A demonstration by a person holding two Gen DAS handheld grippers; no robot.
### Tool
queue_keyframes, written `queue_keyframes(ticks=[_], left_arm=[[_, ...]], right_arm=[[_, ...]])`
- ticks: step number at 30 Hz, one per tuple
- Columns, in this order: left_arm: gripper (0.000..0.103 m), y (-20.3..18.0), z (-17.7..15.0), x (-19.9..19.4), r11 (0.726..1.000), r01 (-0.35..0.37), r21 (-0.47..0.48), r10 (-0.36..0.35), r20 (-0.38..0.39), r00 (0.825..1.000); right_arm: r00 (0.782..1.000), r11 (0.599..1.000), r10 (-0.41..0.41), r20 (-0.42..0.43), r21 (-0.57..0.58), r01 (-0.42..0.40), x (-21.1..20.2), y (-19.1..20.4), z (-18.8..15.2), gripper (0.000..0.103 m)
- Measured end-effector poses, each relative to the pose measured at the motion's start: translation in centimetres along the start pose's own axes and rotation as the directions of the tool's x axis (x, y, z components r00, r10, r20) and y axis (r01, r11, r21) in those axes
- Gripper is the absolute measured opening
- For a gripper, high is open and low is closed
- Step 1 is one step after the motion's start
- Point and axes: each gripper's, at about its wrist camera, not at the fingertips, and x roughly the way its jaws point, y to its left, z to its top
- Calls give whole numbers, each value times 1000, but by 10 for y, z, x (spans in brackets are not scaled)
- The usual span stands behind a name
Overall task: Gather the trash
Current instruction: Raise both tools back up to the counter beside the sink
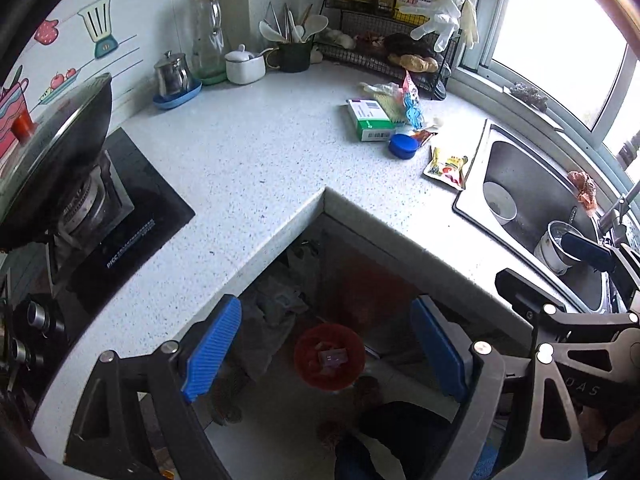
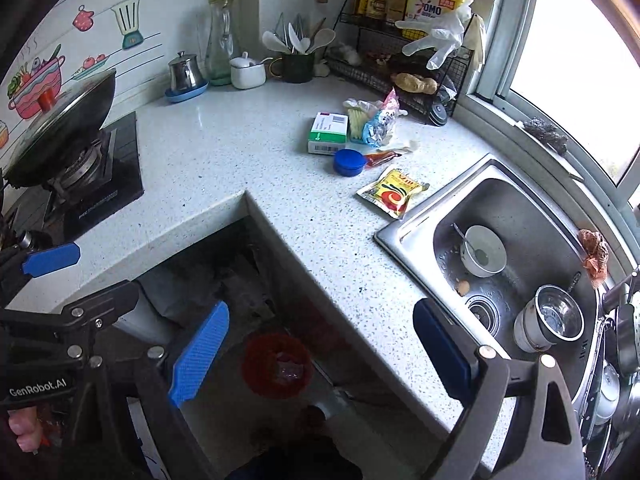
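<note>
In the left wrist view the left gripper [image 1: 326, 354] hangs wide and empty over a red bin [image 1: 329, 356] on the floor, in the counter's [image 1: 248, 152] notch. The trash lies at one o'clock on the counter: a green box [image 1: 369, 119], blue lid [image 1: 403, 145] and yellow packet [image 1: 447, 167] beside the sink [image 1: 532, 184]. In the right wrist view the right gripper [image 2: 320, 356] is likewise wide and empty, the bin [image 2: 276, 364] just left of its centre, the box [image 2: 329, 133], lid [image 2: 349, 162] and packet [image 2: 394, 192] at twelve o'clock, well apart from its fingers.

Red bin [image 1: 329, 356] contents dim, unidentifiable.
</note>
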Motion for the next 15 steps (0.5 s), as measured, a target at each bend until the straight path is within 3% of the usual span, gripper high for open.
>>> queue_keyframes(ticks=[8,15], left_arm=[[86,-16,49,7,999,15,38,-16,23,1000],[86,-28,105,54,998,17,62,-14,-34,999]], right_arm=[[998,998,-45,33,52,44,-10,-22,23,93],[999,994,-53,4,100,52,23,-47,57,93]])
